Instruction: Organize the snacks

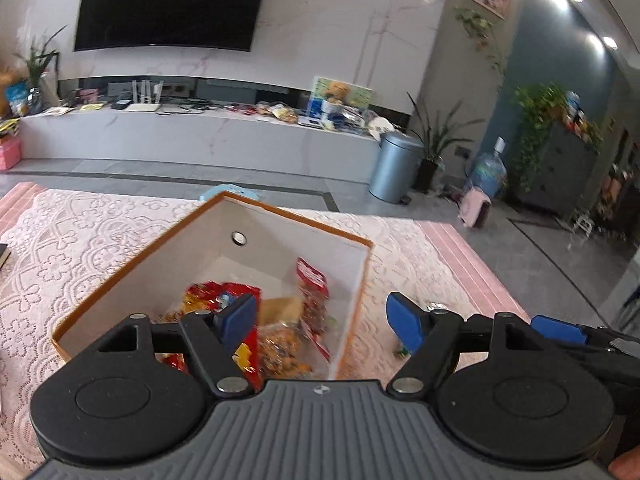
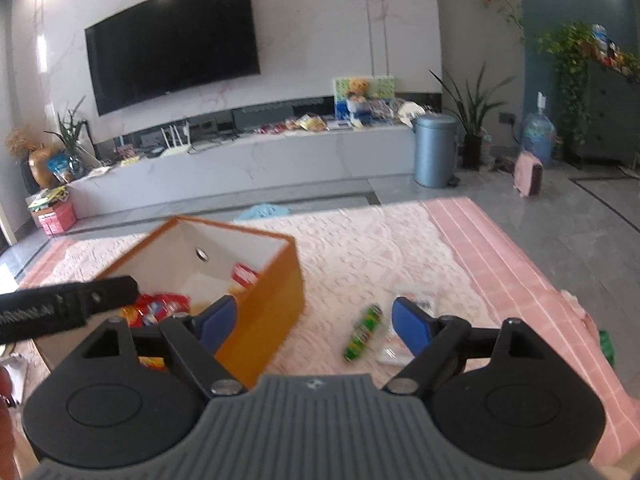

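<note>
An orange box [image 1: 352, 240] with a white inside stands on the lace tablecloth; it also shows in the right wrist view [image 2: 276, 300]. Inside lie several snack packets [image 1: 280, 344], red, yellow and clear. My left gripper [image 1: 322, 320] is open and empty, held above the box's near right corner. My right gripper [image 2: 314, 324] is open and empty, just right of the box. A green snack tube [image 2: 363, 333] and a clear white packet [image 2: 394, 350] lie on the cloth between its fingers. The other gripper's blue pad [image 1: 558, 329] shows at the right of the left wrist view.
The pink lace cloth [image 2: 380, 248] covers the table, whose right edge drops to a grey floor. A TV wall, a low cabinet [image 2: 256, 160], a metal bin [image 2: 435, 150], plants and a water jug [image 2: 538, 136] stand far behind.
</note>
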Tool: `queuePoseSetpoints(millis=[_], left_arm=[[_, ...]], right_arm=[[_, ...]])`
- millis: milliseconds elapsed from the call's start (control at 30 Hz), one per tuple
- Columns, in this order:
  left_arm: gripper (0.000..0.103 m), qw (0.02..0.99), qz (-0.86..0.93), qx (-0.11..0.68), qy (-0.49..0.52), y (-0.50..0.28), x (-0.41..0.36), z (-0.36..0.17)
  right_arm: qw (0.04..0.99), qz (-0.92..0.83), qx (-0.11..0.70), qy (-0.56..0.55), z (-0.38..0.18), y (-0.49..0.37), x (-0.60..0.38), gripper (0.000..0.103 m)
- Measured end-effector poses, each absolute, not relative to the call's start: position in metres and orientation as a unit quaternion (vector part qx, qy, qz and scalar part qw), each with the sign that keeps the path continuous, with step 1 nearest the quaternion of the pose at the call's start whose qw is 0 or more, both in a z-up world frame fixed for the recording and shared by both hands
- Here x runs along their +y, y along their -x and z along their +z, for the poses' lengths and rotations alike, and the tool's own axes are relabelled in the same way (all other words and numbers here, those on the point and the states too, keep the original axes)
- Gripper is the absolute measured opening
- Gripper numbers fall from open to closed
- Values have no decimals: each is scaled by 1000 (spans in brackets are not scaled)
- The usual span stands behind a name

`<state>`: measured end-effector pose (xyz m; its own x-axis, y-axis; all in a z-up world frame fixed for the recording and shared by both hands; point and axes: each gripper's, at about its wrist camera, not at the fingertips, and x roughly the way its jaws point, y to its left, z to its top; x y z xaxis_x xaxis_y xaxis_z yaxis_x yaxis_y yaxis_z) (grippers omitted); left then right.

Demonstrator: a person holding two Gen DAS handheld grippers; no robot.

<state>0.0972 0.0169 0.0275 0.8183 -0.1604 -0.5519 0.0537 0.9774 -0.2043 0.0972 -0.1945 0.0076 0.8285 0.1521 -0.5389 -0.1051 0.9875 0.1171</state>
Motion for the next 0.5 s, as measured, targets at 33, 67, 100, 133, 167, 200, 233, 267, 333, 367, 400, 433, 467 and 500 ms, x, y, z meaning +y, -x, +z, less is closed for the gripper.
queuePoseSetpoints(millis=[33, 67, 100, 133, 167, 200, 233, 267, 333, 367, 400, 433, 467, 500], left_arm=[[87, 949, -62, 298, 85, -96, 13, 27], [87, 948, -71, 301, 77, -94, 7, 26], [87, 947, -80, 304, 69, -92, 0, 26], [87, 946, -88, 307, 61, -91, -6, 25], [87, 945, -95, 309, 53, -88, -13, 23], [87, 944, -103, 311, 47, -87, -18, 22], [87, 942, -112, 314, 40, -87, -24, 21], [86, 940, -121, 317, 34, -86, -31, 19], [86, 936, -138, 324, 22, -85, -43, 15], [85, 934, -145, 327, 18, -84, -48, 13], [84, 932, -152, 330, 14, -83, -53, 10], [84, 929, -159, 335, 12, -84, -58, 8], [83, 926, -165, 340, 12, -84, -61, 5], [82, 923, -172, 345, 13, -85, -66, 2]], right_arm=[[954, 62, 290, -44, 5, -95, -200, 83], [953, 57, 293, -45, 2, -93, -207, 83], [952, 51, 297, -47, 0, -90, -213, 83], [951, 46, 301, -48, -3, -89, -217, 83], [950, 41, 304, -49, -6, -87, -223, 83], [949, 37, 308, -51, -8, -85, -229, 83], [948, 34, 311, -52, -10, -83, -233, 83], [947, 32, 315, -53, -12, -82, -237, 83], [945, 30, 320, -53, -16, -81, -245, 83], [944, 29, 323, -54, -17, -80, -248, 83], [943, 30, 326, -54, -19, -80, -252, 83], [942, 30, 330, -53, -21, -80, -255, 83], [941, 30, 333, -51, -23, -82, -258, 83], [940, 28, 336, -49, -26, -83, -261, 83]])
